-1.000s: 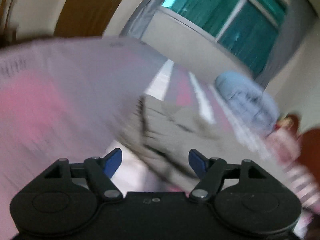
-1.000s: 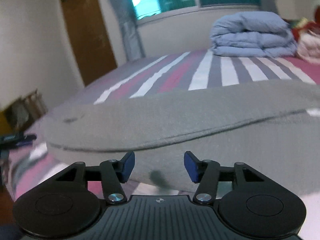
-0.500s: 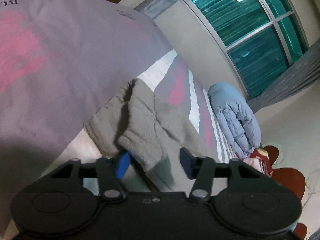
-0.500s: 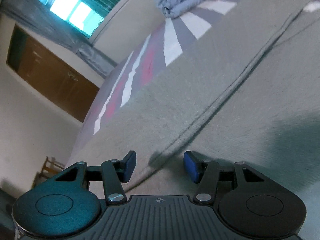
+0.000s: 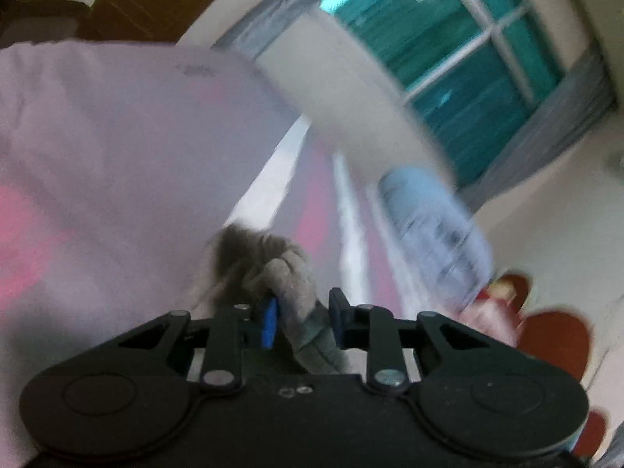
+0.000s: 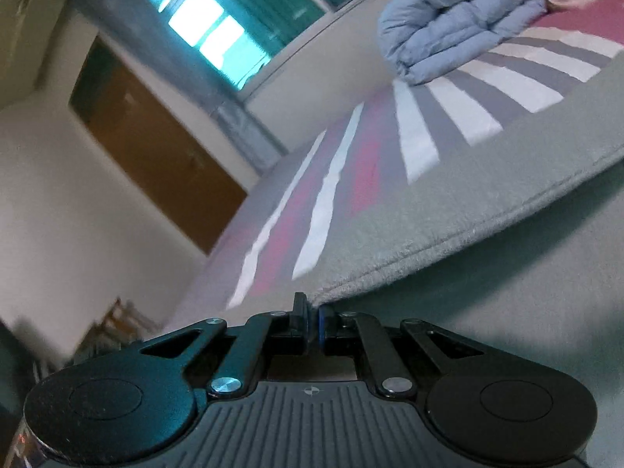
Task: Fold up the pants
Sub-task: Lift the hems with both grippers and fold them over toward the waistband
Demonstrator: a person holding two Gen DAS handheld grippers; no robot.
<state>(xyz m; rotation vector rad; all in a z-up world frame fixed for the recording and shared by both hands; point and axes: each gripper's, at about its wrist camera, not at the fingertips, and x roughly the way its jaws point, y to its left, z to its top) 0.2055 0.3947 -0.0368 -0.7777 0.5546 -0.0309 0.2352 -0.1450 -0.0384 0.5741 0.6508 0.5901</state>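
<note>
Left gripper (image 5: 302, 321) pinching a bunched wad of the gray pants (image 5: 286, 277) between its blue-padded fingers (image 5: 269, 321), jaws narrowed onto the cloth, fabric bulging up past the tips. Left view motion-blurred. Right gripper (image 6: 312, 318) clamped almost fully together on the hemmed edge of the pants (image 6: 448, 230), edge seam running up and right from the tips. Pants spread across the striped bed (image 6: 339, 179), filling the right side of the right view. Folded blue quilt (image 6: 456, 19) at the far end of the bed, well apart from the pants. Brown door (image 6: 152, 144) and window (image 6: 218, 35) behind. Pale lilac cloth with pink patch (image 5: 101, 163) filling left half of left view, blurred.
</note>
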